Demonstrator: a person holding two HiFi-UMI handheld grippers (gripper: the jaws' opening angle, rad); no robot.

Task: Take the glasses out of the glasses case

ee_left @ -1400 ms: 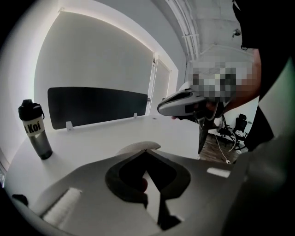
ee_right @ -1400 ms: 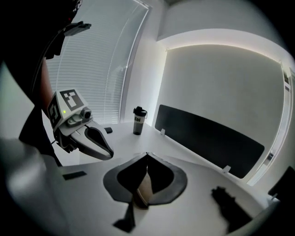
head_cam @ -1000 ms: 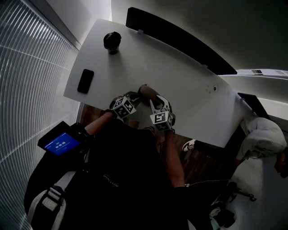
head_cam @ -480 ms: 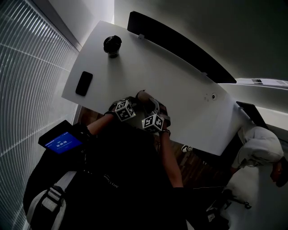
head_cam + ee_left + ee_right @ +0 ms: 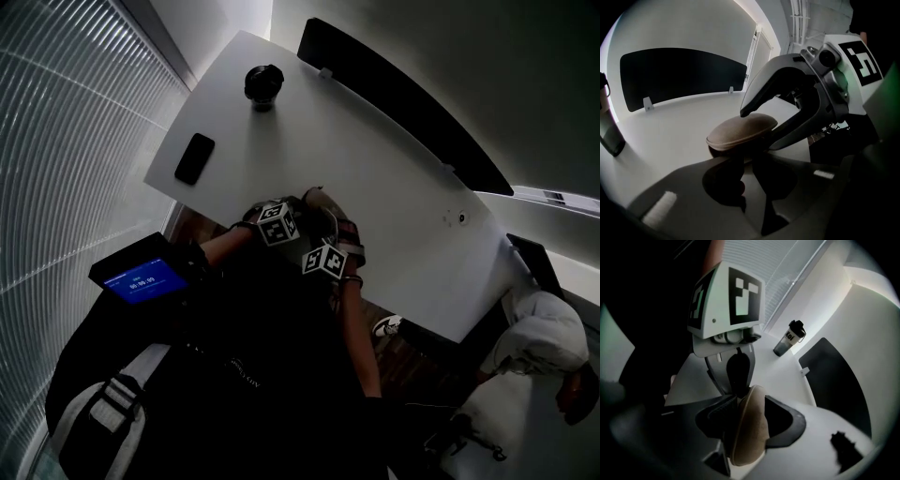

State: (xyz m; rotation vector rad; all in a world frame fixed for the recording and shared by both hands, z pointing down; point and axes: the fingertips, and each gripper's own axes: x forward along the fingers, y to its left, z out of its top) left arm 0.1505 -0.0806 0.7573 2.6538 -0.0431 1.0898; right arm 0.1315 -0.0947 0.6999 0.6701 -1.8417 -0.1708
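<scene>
Your left claw (image 5: pixel 749 171) grips one end of the closed tan case (image 5: pixel 740 131), which lies near the front edge of the white tabletop (image 5: pixel 375 159). Your right claw (image 5: pixel 750 427), whose jaws have just been opening, stands wide astride the case without pressing it. A phone (image 5: pixel 194 157) and a bottle (image 5: pixel 263 84) sit well apart.

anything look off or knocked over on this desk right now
Nothing stands out. The glasses case looks intact near the table's front edge, the phone lies flat and the dark tumbler stands upright, with no spill.
</scene>
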